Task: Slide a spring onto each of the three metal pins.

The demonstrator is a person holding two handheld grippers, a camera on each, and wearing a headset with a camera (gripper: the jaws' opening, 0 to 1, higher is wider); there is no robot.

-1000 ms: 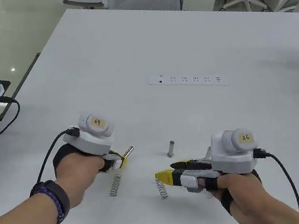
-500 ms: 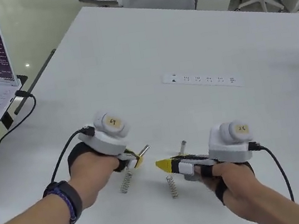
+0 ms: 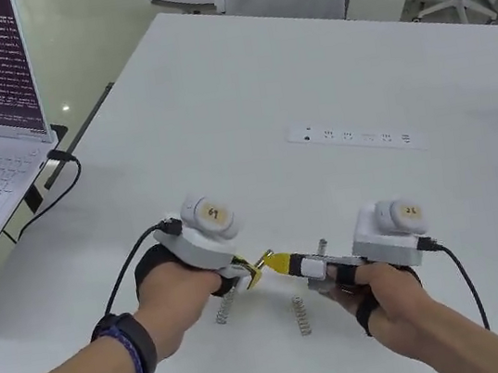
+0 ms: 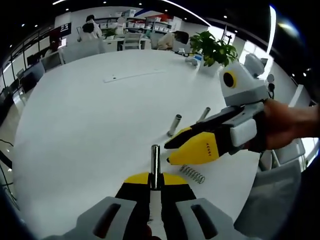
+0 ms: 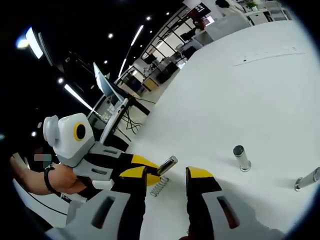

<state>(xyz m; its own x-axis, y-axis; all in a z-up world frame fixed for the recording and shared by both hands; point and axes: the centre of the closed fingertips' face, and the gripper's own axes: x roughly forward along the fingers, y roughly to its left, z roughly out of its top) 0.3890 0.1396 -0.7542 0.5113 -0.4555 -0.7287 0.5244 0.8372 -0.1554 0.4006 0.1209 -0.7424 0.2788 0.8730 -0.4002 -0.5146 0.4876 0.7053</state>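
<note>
Low in the middle of the head view, the left gripper (image 3: 251,273) and right gripper (image 3: 276,262) share one build: pale grey shells and black jaws capped in yellow. A black cable (image 3: 133,260) leaves the left one, and a second cable (image 3: 465,281) leaves the right. A black fingerless glove (image 3: 151,262) covers the left hand (image 3: 183,299), with its match on the right hand (image 3: 392,296). A dark wristband (image 3: 128,347) with a bluish strap rings the left wrist.

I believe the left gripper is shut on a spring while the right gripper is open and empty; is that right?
Not quite. The left gripper is shut on a metal pin, not a spring, as the left gripper view shows. A spring lies loose on the table. The right gripper is indeed open and empty.
</note>
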